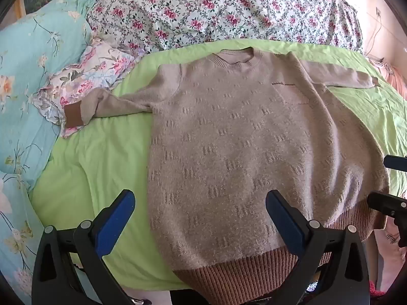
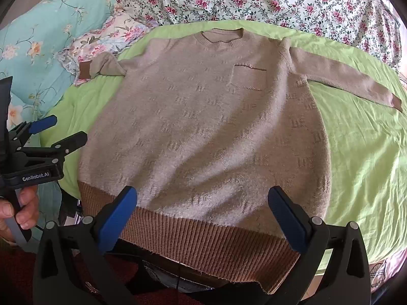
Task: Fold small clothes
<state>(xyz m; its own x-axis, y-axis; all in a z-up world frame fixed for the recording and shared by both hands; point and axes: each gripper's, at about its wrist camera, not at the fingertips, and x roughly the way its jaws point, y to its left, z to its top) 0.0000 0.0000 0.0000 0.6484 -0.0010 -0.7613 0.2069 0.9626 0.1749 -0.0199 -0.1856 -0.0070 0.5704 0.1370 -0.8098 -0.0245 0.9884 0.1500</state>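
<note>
Sweater (image 2: 203,127) lies flat, front up, on the green sheet (image 2: 361,152) of the bed; collar far, ribbed hem (image 2: 198,236) near and hanging slightly over the near edge. Both sleeves spread out: left cuff (image 1: 73,117) rests on the floral pillow (image 1: 84,81), right cuff (image 2: 396,103) lies on the sheet at far right.

Left gripper (image 1: 201,218): fingers apart, holding nothing, above the lower left body of the sweater. Right gripper (image 2: 202,216): fingers apart, empty, over the hem. No fold made yet, by the look of it.

Risks, as judged:
- Knit is thick and fuzzy; a pinch may take only the top layer, so front peels from back.
- Overhanging hem could drag the garment off the near edge if pulled.
- Left cuff on the pillow may snag or trail when the sleeve is folded in.
- Soft bedding yields; sheet could be pinched with the sweater.
</note>
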